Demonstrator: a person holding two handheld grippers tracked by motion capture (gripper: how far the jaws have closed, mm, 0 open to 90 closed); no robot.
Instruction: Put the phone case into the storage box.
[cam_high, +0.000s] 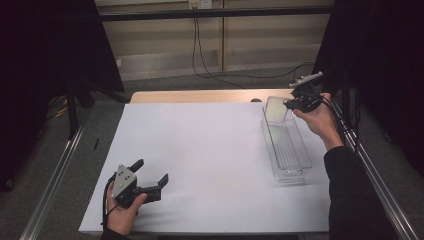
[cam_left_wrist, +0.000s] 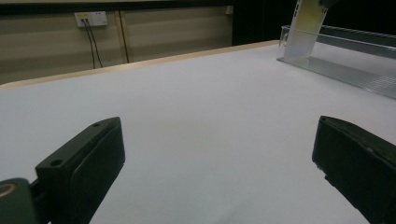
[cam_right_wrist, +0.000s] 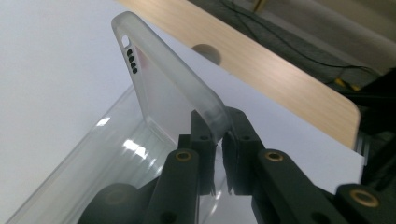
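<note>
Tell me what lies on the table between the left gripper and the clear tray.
Nothing: in the high view, only bare white sheet stretches from the open left gripper to the clear tray.

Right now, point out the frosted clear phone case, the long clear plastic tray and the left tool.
Frosted clear phone case (cam_right_wrist: 159, 79), right gripper view, its back panel.
Long clear plastic tray (cam_high: 300, 172), high view, near-end rim.
Left tool (cam_high: 151, 173), high view, midway between its open jaws.

Left gripper sits low over the white sheet, jaws spread wide with nothing between them. Ahead and to its right, a clear tray (a frosted phone case standing in its near end).
</note>
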